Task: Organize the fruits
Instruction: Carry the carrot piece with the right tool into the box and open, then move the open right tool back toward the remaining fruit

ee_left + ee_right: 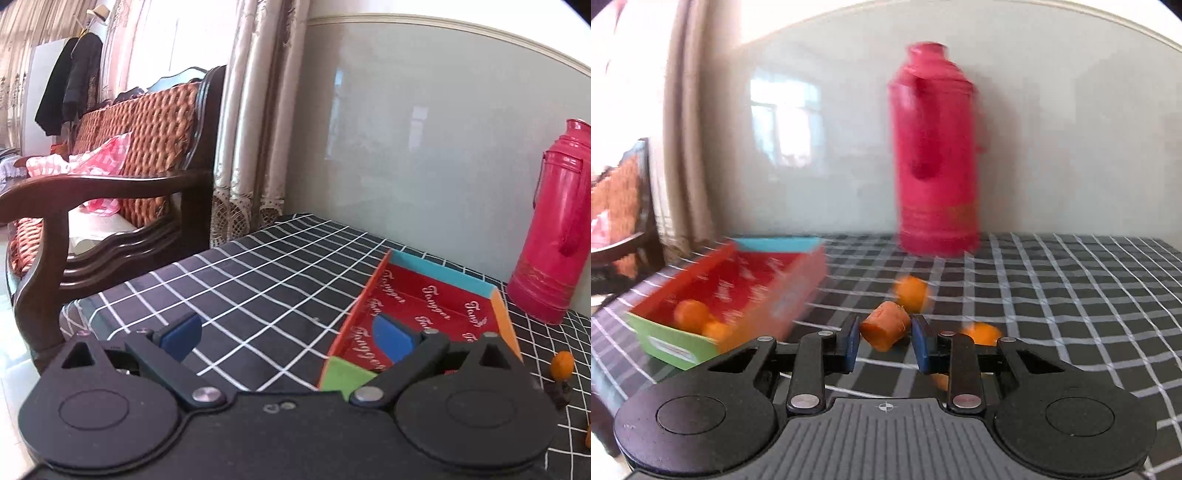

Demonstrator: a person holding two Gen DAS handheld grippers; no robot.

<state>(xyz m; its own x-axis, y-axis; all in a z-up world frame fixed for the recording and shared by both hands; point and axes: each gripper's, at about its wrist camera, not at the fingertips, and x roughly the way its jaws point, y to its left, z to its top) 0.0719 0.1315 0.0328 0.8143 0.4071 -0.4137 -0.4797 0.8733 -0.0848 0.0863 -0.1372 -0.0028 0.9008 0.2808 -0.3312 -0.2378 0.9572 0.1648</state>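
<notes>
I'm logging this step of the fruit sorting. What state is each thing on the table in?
Right claw: shut on an orange fruit piece.
Left claw: open, empty.
Colourful box: open-topped, orange fruits inside.
Loose fruits: lying on the checked cloth.
Pink flask: upright, capped.

Checked cloth (258, 280) covers the tabletop, matt and woven; the box (439, 271) near its left edge looks like glossy printed card; the red flask (554, 221) by the back edge is shiny plastic
</notes>
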